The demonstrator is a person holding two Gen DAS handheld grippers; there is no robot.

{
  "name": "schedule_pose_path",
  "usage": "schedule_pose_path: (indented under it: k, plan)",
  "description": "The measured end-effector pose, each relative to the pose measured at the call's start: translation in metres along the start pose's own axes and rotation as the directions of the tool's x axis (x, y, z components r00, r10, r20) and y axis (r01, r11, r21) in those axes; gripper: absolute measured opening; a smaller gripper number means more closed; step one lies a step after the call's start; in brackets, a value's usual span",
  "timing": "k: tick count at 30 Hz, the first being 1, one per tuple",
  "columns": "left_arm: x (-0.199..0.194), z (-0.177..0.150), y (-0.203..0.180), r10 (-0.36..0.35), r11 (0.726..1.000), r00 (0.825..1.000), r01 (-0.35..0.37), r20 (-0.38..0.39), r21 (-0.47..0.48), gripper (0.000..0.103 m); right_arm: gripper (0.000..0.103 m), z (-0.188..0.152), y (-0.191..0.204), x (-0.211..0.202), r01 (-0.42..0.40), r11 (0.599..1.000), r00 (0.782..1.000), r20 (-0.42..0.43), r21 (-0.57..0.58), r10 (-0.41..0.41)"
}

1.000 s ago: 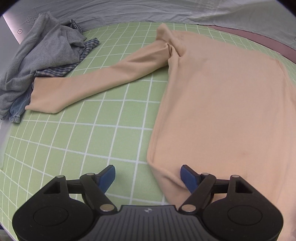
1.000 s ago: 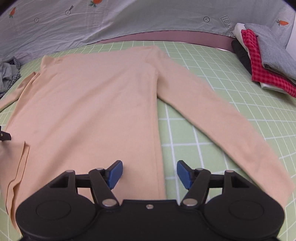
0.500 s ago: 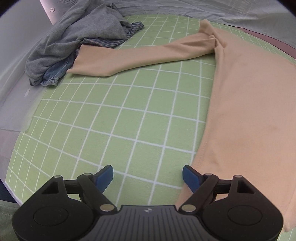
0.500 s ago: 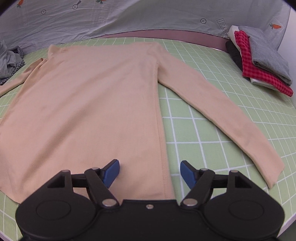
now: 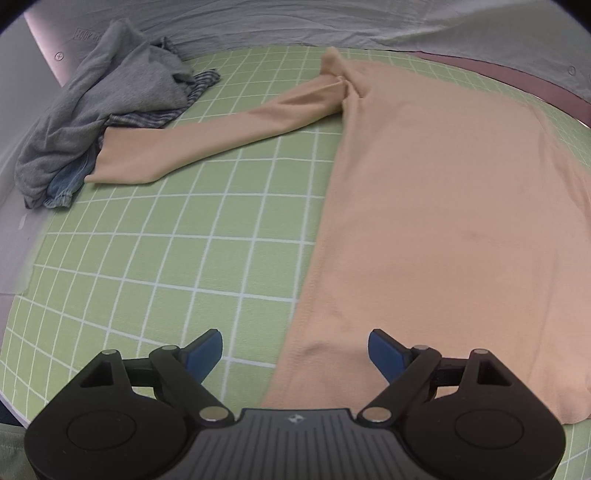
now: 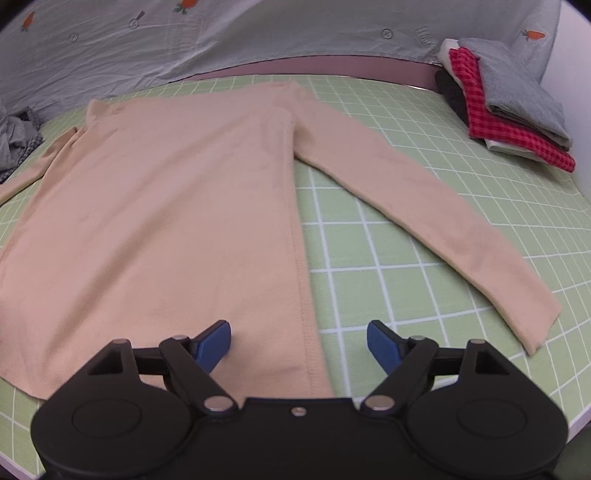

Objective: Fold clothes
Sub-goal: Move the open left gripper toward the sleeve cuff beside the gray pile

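A peach long-sleeved shirt (image 5: 443,221) (image 6: 166,221) lies spread flat on the green grid mat (image 5: 166,277) (image 6: 388,295), both sleeves stretched out to the sides. My left gripper (image 5: 295,352) hovers over the shirt's near left hem corner, its jaws opening, and the blue pads press on nothing. My right gripper (image 6: 299,341) hovers over the near right hem and side seam, jaws likewise opening, with cloth below but not pinched. The left sleeve (image 5: 207,144) reaches toward a heap of clothes; the right sleeve (image 6: 424,221) lies diagonally on the mat.
A crumpled heap of grey, plaid and denim clothes (image 5: 103,122) sits at the mat's far left. A folded stack of grey, red-checked and dark garments (image 6: 506,107) rests at the far right. A pale printed sheet (image 6: 221,33) runs along the back edge.
Both grippers' jaws have widened. The left gripper shifted left off the hem, then back over its left corner. The right gripper drew back toward the near edge, and the shirt's folded-over corner now lies flat.
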State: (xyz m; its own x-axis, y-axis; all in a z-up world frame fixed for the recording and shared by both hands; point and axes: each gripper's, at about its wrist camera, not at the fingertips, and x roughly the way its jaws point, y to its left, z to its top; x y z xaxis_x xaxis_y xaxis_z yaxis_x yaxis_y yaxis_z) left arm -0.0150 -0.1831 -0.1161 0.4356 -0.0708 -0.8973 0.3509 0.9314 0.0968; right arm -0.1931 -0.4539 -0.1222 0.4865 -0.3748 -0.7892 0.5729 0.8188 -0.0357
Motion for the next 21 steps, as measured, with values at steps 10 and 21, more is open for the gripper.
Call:
schedule_pose_path:
  k: [10,21]
  plan:
    - [-0.008,-0.032,-0.051,0.017,0.998,0.998,-0.020,-0.057,-0.064,0.087,0.075,0.019,-0.099,0.024,0.112,0.993,0.993,0.034,0.031,-0.113]
    - [-0.020,-0.044,-0.033,0.043,0.974,0.997,-0.057,-0.069,-0.217,0.087,0.007,0.019,-0.147,0.029,0.122,0.991,0.993,-0.014,0.060,-0.121]
